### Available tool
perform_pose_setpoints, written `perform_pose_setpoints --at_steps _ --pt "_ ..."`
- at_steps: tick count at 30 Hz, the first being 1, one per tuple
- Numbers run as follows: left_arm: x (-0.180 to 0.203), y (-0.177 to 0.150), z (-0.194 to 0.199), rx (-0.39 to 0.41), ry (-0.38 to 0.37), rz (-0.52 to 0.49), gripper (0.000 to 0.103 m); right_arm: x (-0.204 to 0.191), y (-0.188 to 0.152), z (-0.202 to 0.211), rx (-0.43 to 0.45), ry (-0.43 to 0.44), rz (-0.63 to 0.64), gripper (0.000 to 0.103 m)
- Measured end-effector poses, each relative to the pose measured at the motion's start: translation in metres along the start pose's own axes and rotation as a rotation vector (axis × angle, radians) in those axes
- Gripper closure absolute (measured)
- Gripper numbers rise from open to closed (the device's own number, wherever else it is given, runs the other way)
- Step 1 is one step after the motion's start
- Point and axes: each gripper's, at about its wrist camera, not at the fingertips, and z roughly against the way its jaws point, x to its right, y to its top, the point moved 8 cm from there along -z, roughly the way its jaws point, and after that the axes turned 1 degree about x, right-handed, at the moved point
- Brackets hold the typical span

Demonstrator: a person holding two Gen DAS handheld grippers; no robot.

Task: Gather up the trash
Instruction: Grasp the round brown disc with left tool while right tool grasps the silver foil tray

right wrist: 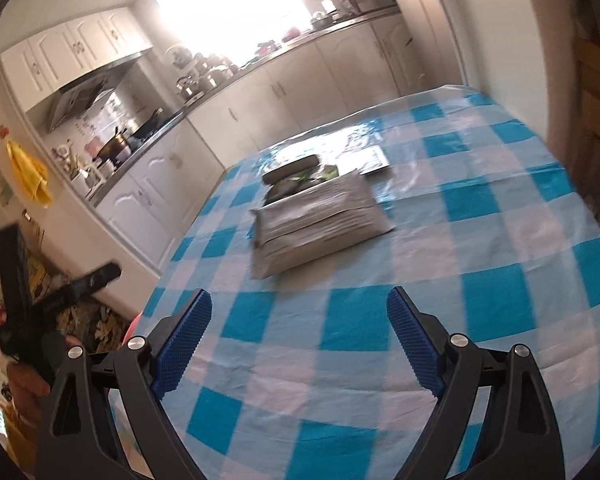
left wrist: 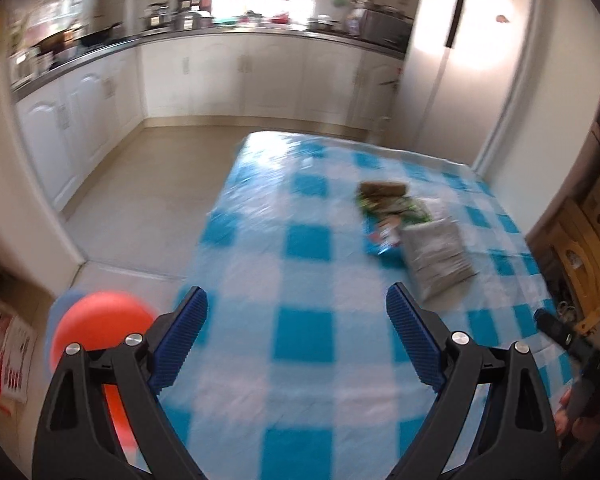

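A table covered by a glossy plastic cloth of blue and white checks (right wrist: 480, 240) carries a small heap of litter near its middle. A flat grey plastic mailing bag (right wrist: 320, 220) lies nearest, overlapping a crumpled green and blue wrapper (left wrist: 392, 216). A dark, brownish flat packet (left wrist: 382, 190) sits at the heap's far end. A thin flat silvery sheet (right wrist: 374, 162) lies just beside the bag.

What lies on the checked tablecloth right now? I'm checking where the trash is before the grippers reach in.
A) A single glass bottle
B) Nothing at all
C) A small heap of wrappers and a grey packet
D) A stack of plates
C: a grey packet lies against crumpled green and blue wrappers on the tablecloth, ahead of both open grippers.
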Motion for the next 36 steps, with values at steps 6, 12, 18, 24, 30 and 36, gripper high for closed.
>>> perform_pose_setpoints --at_steps 6,12,18,24,30,36 --pt "0.058 0.049 -0.065 -0.071 -0.158 -0.116 0.012 0.017 0.004 -0.014 -0.038 -0.011 0.005 0.014" --pt "0.099 0.083 -0.144 -0.110 -0.214 -0.260 0.012 0.018 0.003 -0.041 -0.131 0.042 0.026 0.014" --pt "0.127 0.092 -0.200 -0.169 -0.240 -0.366 0.012 0.033 0.019 -0.058 -0.172 0.057 0.002 0.014" --pt "0.128 0.097 -0.233 -0.198 -0.235 -0.367 0.012 0.055 0.059 -0.079 -0.158 0.009 0.028 0.014" --pt "0.132 0.093 -0.245 -0.200 -0.244 -0.365 0.020 0.065 0.106 -0.111 -0.135 -0.032 0.054 0.014" --pt "0.129 0.088 -0.252 -0.204 -0.258 -0.338 0.029 0.061 0.130 -0.154 -0.145 -0.068 0.122 0.014"
